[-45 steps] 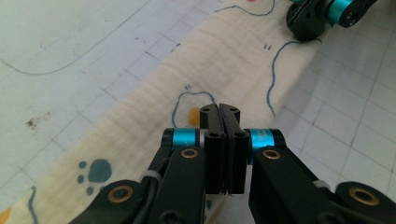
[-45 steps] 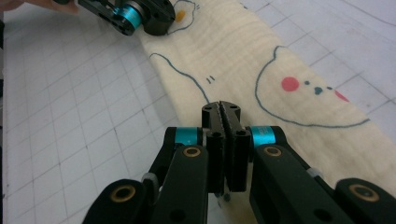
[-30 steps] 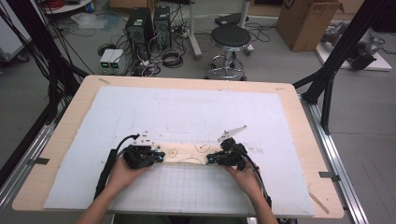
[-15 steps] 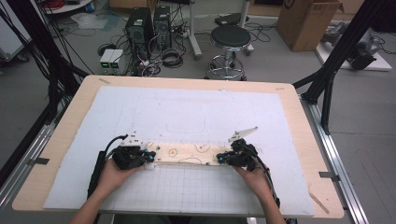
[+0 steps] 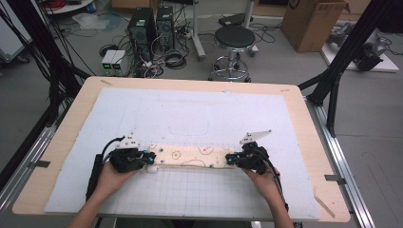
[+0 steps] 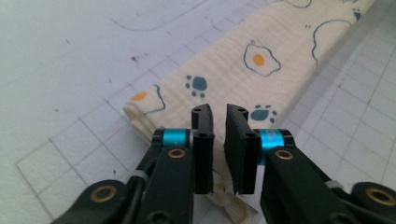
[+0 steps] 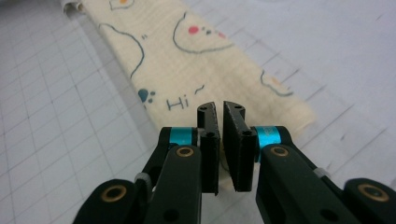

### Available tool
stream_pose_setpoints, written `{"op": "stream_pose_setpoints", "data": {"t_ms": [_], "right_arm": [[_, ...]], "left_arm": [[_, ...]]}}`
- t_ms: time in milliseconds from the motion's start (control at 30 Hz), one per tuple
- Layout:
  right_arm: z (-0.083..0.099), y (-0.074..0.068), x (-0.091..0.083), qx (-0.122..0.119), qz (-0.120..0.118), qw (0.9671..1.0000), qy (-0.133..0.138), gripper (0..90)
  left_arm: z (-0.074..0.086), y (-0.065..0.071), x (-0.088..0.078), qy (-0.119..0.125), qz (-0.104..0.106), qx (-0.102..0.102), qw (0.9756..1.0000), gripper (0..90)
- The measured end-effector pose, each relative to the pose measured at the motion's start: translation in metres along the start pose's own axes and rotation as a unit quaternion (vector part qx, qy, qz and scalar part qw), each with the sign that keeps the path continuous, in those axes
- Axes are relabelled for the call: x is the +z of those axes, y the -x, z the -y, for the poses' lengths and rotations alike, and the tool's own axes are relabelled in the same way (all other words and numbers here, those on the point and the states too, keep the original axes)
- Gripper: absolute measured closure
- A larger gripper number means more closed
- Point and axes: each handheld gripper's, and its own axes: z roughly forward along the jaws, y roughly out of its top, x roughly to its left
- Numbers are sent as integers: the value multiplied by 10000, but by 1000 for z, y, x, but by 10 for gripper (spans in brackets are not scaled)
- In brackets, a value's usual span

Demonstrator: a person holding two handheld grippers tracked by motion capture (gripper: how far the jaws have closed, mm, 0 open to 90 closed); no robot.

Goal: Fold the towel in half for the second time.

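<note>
A long folded cloth (image 5: 187, 156), cream with printed eggs and paw marks, lies flat as a narrow strip on the white gridded mat (image 5: 190, 114), parallel to the table's (image 5: 304, 118) near edge and roughly midway between its left and right edges. The left gripper (image 5: 151, 159) sits at the strip's left end and the right gripper (image 5: 229, 160) at its right end, a hand behind each.

In both gripper views the jaws have just been opening: a narrow gap shows between each pair of pads, which stand slightly apart. At the left end a bit of cloth edge appears below the pads, though whether it is caught or merely lying beneath them is hard to say; the right pads look free of the fabric.

The step in hand seems to be letting go after laying the fold. Done well, both grippers part fully before lifting, then draw straight back off the ends, so neither tugs the strip askew or flips a layer open.
</note>
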Motion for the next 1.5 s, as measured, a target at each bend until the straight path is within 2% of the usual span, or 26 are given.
{"op": "stream_pose_setpoints", "data": {"t_ms": [67,167,367,433,633,800,933,1067,1167,1233,1400,1500], "right_arm": [[-4,2,-2,6,-8,10000,99,793],[-8,4,-1,-16,50,9998,185,727],[-7,3,9,-160,112,9998,-64,665],[-6,3,11,-244,177,9994,-139,650],[0,3,11,-228,229,9992,-241,620],[1,0,13,-410,325,9983,-272,603],[6,-1,13,-432,319,9985,-110,592],[7,-3,11,-289,249,9993,-35,508],[10,-7,2,-196,166,9993,283,487],[12,-9,-4,-209,202,9987,413,479],[14,-2,-11,46,153,9977,658,460],[11,7,-11,136,214,9969,744,464]], "left_arm": [[-2,-2,0,17,-41,4,10000,713],[-2,-6,2,-14,-78,-59,10000,680],[1,-5,9,-221,-73,15,9997,666],[1,-5,9,-207,-60,-14,9998,664],[5,-6,8,-199,-23,0,9998,659],[7,-4,8,-173,-80,69,9998,659],[10,-3,7,-100,-61,47,9999,654],[9,-1,5,-80,-84,72,9999,622],[6,1,-3,52,-123,132,9998,580],[5,1,-7,171,-144,74,9997,572],[1,-6,-9,366,-251,-162,9989,539],[-3,-13,-9,427,-607,-414,9964,535]]}}
